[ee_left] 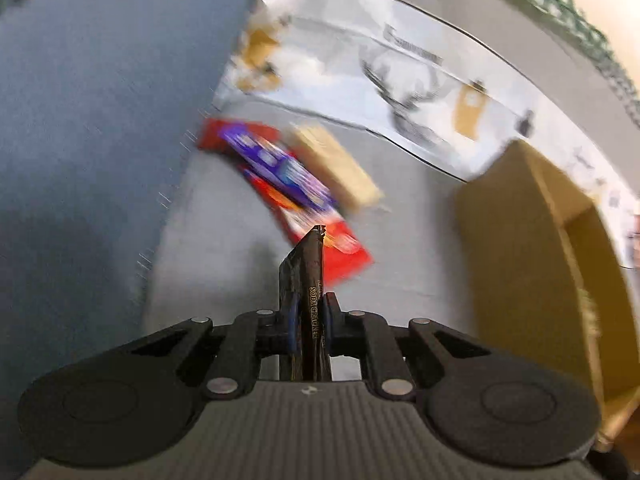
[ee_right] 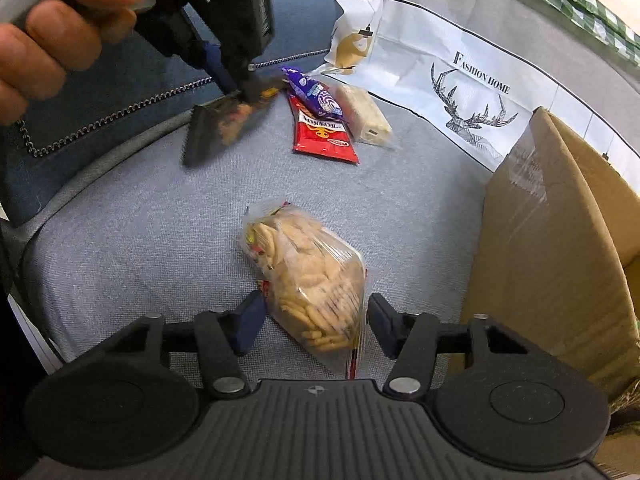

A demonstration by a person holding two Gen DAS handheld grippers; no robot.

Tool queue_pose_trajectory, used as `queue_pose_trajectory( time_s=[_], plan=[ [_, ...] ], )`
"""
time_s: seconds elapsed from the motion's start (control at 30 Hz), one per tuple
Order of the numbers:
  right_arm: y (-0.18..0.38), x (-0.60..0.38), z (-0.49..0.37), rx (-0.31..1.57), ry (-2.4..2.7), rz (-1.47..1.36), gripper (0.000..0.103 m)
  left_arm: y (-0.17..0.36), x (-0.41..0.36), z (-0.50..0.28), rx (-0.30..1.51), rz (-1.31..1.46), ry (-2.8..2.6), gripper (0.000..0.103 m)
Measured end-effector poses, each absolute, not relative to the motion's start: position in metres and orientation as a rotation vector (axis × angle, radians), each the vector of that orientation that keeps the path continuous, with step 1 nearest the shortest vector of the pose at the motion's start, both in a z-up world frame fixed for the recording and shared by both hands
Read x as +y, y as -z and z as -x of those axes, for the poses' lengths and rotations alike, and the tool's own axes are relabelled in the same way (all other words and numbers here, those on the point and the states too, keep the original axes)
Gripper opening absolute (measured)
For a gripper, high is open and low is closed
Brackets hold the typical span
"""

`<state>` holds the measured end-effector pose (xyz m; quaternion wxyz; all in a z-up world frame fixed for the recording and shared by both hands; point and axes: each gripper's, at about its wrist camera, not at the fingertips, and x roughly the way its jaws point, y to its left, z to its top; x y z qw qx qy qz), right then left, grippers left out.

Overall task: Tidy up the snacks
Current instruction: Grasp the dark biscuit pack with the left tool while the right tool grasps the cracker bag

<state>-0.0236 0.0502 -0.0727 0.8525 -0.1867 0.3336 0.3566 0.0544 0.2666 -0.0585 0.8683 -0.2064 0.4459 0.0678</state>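
Left tool [ee_left: 310, 316] pinches a flat dark cracker packet [ee_left: 306, 264]; right tool [ee_right: 314, 322] spread around a crinkly clear biscuit bag [ee_right: 308, 276]

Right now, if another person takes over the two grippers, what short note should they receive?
Left gripper: shut on the dark soda cracker packet, lifted off the grey cushion.
Right gripper: open, its fingers on either side of the clear bag of biscuits, which lies on the cushion; not gripped yet.
On the cushion, further back: the purple packet lying on the red packet, and the pale wrapped bar beside them.
The cardboard box stands to the right; its inside is not visible.
Done: one packet picked up.
Left: probably place it, then handle the other four snacks.
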Motion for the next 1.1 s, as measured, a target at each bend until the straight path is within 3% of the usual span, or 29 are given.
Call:
queue_pose_trajectory(
  time_s=[0.07,0.2,0.27,0.37,0.57,0.67,0.93,1.0,1.1],
  plan=[
    [0.072,0.049,0.024,0.697,-0.752,0.387,0.049,0.064,0.259,-0.059,0.977,0.415,-0.11,0.014],
    [0.069,0.048,0.025,0.687,-0.756,0.386,0.05,0.07,0.257,-0.066,1.024,0.371,-0.198,0.019],
    [0.069,0.048,0.025,0.706,-0.771,0.381,0.058,0.07,0.261,-0.066,1.016,0.371,-0.248,0.034],
    [0.065,0.046,0.025,0.703,-0.794,0.338,0.073,0.07,0.267,-0.068,1.011,0.371,-0.299,0.038],
    [0.064,0.044,0.014,0.719,-0.798,0.255,0.085,0.075,0.263,-0.073,1.052,0.317,-0.302,0.067],
    [0.066,0.045,0.007,0.735,-0.8,0.222,0.09,0.079,0.259,-0.071,1.089,0.293,-0.287,0.069],
    [0.07,0.046,-0.009,0.76,-0.786,0.161,0.091,0.09,0.249,-0.078,1.14,0.233,-0.263,0.069],
    [0.069,0.046,-0.009,0.748,-0.794,0.156,0.087,0.092,0.247,-0.079,1.148,0.217,-0.258,0.069],
    [0.068,0.049,-0.006,0.735,-0.809,0.178,0.072,0.093,0.242,-0.081,1.156,0.193,-0.253,0.069]
  ],
)
